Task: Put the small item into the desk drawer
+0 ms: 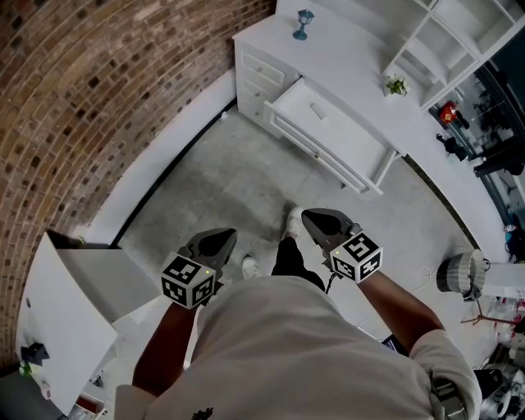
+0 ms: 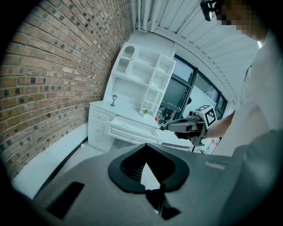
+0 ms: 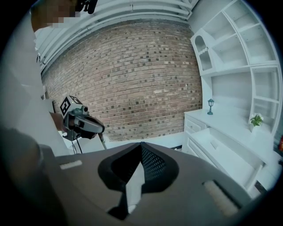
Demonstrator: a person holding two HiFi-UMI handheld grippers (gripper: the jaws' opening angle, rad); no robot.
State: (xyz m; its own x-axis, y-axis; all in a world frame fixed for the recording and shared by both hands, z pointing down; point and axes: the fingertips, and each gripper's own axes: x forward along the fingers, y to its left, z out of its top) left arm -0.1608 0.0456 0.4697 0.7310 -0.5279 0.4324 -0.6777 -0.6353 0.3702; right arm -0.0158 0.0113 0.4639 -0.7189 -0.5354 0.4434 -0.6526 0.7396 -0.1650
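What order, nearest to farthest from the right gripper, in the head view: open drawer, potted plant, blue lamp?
1. Open drawer, just ahead of the right gripper.
2. Potted plant, on the desktop by the shelves.
3. Blue lamp, desktop's far end near the brick wall.

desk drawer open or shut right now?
Open. The drawer is pulled out from the desk front, and the head view shows its white inside from above.

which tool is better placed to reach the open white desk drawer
Right, probably: the right tool sits nearer the open white desk drawer in the head view, while the left tool hangs further off.
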